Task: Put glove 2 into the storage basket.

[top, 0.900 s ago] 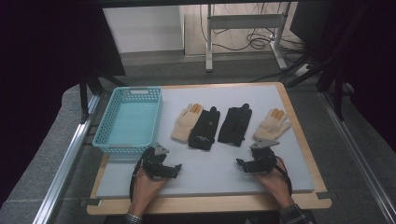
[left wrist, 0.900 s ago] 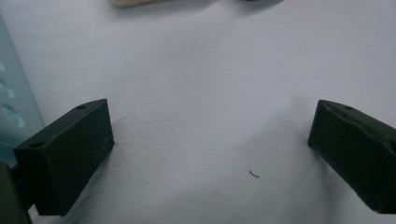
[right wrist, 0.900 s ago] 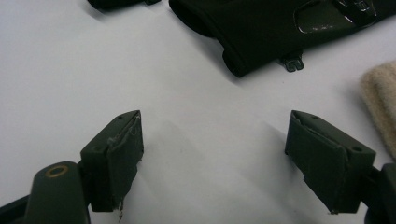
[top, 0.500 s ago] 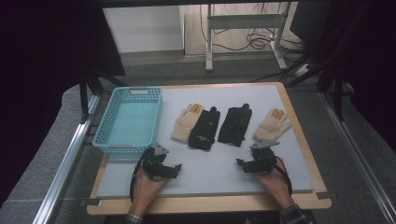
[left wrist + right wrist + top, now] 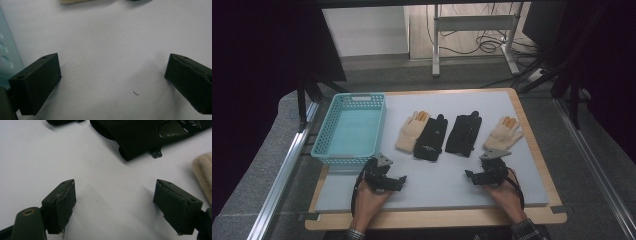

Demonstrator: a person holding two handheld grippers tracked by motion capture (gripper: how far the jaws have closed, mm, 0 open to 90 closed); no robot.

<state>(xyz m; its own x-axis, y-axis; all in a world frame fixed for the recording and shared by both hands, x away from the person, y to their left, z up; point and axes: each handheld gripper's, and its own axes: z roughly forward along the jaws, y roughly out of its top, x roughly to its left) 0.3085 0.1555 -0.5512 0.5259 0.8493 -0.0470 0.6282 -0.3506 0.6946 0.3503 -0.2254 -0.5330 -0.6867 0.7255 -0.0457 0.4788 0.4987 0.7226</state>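
Gloves, four in a row, lie at the centre of the high view on the grey tabletop (image 5: 437, 190): cream glove (image 5: 411, 131), black glove (image 5: 431, 138), second black glove (image 5: 463, 133), second cream glove (image 5: 503, 134), reading left to right. The first pair overlap at their edges; the others lie just beside one another.

Turquoise basket (image 5: 323, 145) stands at centre left, just beside the first cream glove; its floor looks bare, though the far corners are hard to read.

Left claw (image 5: 398, 181) rests low at lower centre left, near the basket's front corner. Jaws stand wide, nothing between them but bare tabletop in the left gripper view.

Right claw (image 5: 470, 176) rests at lower centre right, below the second black glove and near the second cream glove. Jaws wide, nothing held.
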